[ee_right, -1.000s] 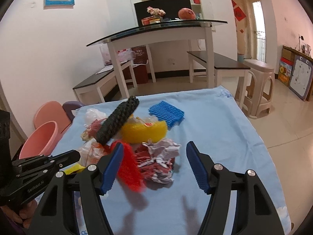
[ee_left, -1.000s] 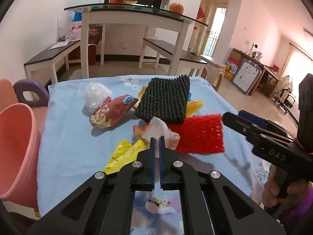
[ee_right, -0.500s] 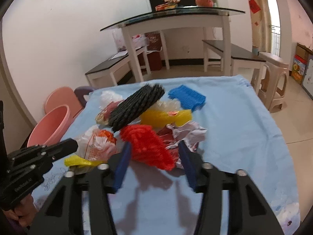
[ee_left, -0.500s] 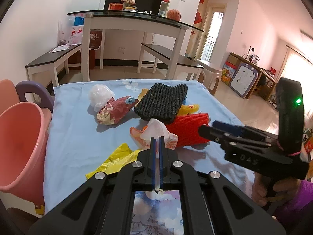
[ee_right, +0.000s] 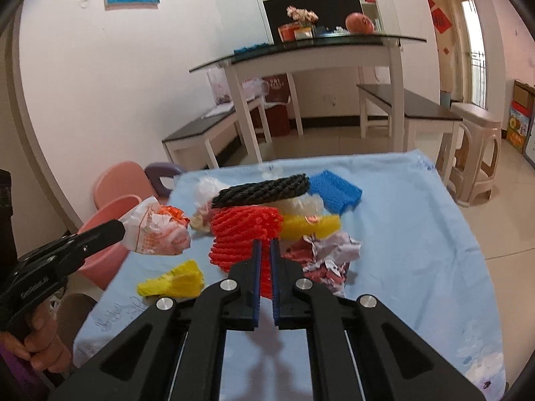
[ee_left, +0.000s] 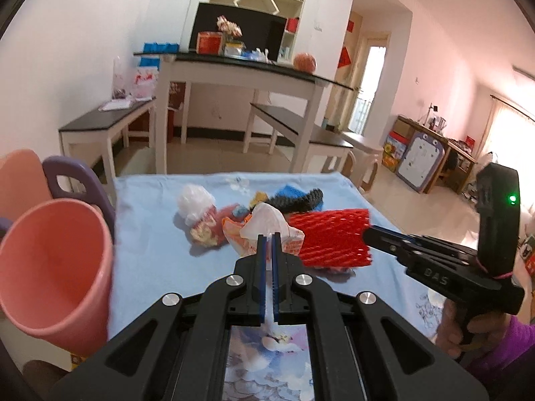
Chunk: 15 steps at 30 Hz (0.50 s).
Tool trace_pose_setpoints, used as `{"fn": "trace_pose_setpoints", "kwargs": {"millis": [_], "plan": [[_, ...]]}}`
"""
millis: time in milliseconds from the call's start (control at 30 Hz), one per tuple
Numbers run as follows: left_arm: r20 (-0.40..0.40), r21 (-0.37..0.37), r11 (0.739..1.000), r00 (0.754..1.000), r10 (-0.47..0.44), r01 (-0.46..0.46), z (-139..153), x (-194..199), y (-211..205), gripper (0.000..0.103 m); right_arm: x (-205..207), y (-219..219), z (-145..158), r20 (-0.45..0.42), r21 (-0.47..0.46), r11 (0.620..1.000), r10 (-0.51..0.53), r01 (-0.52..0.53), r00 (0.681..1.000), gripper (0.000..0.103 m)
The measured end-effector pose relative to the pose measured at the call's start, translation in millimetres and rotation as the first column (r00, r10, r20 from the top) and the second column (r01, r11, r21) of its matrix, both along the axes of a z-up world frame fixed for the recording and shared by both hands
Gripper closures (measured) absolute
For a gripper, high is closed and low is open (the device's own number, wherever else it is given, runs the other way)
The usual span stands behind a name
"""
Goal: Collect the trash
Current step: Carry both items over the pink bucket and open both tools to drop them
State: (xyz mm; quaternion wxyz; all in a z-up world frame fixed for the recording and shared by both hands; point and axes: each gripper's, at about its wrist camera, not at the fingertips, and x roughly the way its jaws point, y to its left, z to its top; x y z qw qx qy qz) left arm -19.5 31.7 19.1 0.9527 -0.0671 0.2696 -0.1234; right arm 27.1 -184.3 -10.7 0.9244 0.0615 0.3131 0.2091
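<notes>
Trash fills both grippers above a tabletop (ee_right: 418, 234) draped in pale blue cloth: the left gripper (ee_left: 269, 239) has its jaws clamped on a crumpled white and orange plastic bag (ee_right: 155, 230), held clear of the cloth, while the right gripper (ee_right: 264, 247) has its jaws closed on a red foam net (ee_right: 245, 230), ribbed and folded over itself. Beneath and behind them lies the rest of the heap: a black net (ee_right: 262, 188), a blue net (ee_right: 334, 190), a yellow net (ee_right: 311, 225), a crumpled red and white wrapper (ee_right: 322, 260), a yellow scrap (ee_right: 174, 279) near the cloth's edge, and a knotted clear bag (ee_left: 194, 202). A pink bin (ee_left: 53, 267) stands just beside the tabletop's left edge, with pink and purple chairs behind it. Beyond are a glass-topped table (ee_right: 314, 53), dark benches, white walls and a tiled floor.
</notes>
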Motion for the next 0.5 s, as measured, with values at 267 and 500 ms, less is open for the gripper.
{"fn": "trace_pose_setpoints", "kwargs": {"millis": [267,500], "plan": [[0.037,0.029,0.994,0.994,0.101,-0.102,21.0,-16.7,24.8,0.101,-8.0,15.1,26.6,0.056,0.034,0.999,0.036,-0.038,0.998,0.098],[0.030,0.068,0.976,0.978,0.207,-0.208,22.1,-27.2,64.5,0.101,-1.9,65.6,43.3,0.091,0.047,0.991,0.122,-0.127,0.988,0.098]]}}
